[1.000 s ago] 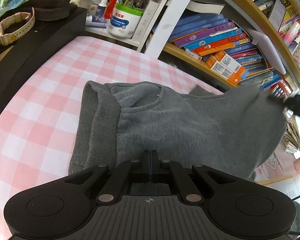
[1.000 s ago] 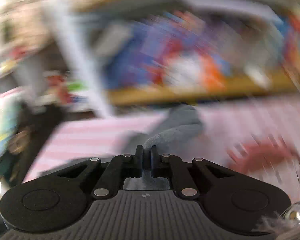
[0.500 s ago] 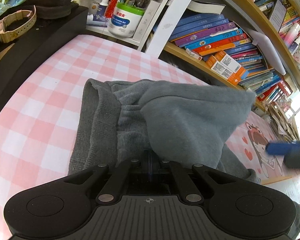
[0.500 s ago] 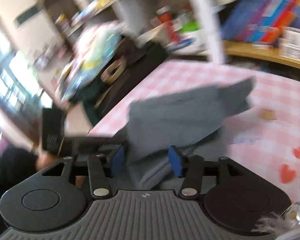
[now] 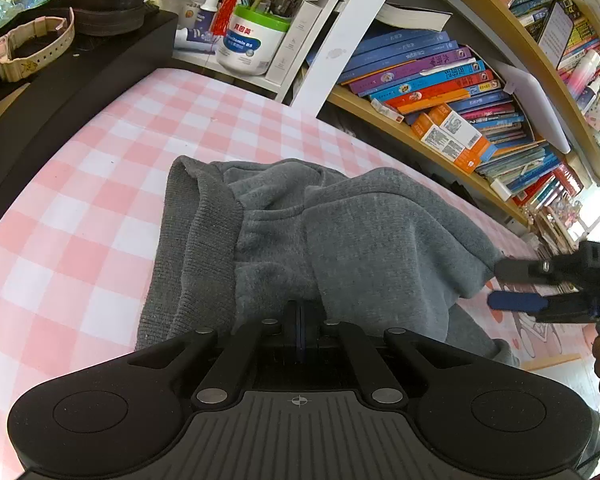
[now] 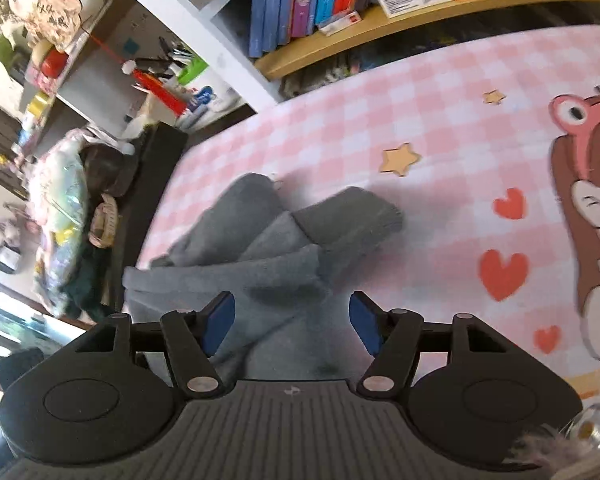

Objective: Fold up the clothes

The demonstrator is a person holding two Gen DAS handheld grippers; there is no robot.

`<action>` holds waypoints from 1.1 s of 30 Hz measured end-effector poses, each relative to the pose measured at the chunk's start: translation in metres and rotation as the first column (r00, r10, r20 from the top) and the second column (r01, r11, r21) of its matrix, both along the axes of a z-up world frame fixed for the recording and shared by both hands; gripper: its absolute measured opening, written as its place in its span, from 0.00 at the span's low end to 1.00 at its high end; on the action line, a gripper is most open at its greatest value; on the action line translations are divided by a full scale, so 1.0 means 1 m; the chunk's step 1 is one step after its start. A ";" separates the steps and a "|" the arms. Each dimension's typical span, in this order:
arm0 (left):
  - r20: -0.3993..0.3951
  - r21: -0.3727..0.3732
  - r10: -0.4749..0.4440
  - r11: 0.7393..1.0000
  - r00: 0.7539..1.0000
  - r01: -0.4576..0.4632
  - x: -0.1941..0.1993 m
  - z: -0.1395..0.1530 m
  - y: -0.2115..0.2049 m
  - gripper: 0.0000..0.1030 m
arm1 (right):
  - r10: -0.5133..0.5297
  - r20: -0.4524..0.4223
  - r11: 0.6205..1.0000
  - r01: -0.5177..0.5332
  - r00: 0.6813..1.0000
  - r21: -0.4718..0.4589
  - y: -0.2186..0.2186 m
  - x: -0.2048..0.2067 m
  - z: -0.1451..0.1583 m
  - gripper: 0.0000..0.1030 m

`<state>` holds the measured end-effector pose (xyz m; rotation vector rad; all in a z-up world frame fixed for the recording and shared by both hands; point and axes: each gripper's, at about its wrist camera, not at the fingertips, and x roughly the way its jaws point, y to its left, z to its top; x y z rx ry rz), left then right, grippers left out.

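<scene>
Pink checked table (image 5: pixel 100 184) – a grey garment (image 5: pixel 340 240) lies on it.

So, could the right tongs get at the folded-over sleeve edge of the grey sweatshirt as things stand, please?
Probably yes: the right tongs stand open, just opened, over the grey sweatshirt, nothing lying between them and the cloth on the pink checked tablecloth.

garment: grey fleece sweatshirt (image 5: pixel 340 240), ribbed hem
state: partly folded, one side flopped over the middle
spot: on the pink checked cloth

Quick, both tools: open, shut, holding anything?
Left tool: shut on the near edge of the grey knitted sweater.
Right tool: open, just been opening, gripping nothing.
</scene>
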<state>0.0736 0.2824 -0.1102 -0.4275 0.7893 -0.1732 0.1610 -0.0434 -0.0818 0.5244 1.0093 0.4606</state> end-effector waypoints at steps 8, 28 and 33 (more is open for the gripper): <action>0.003 -0.003 0.006 1.000 1.000 -0.006 0.000 -0.001 0.000 0.02 | -0.134 -0.109 0.968 0.154 0.985 0.199 -0.018 0.013 -0.010 0.48; 0.002 0.001 -0.002 1.000 1.000 0.002 0.001 -0.002 0.001 0.02 | -0.663 0.276 0.739 0.666 0.695 0.097 -0.178 -0.073 0.091 0.07; -0.002 0.009 -0.014 1.000 1.000 0.014 0.001 -0.001 -0.002 0.02 | -0.709 0.359 0.653 0.757 0.607 0.009 -0.212 -0.060 0.098 0.09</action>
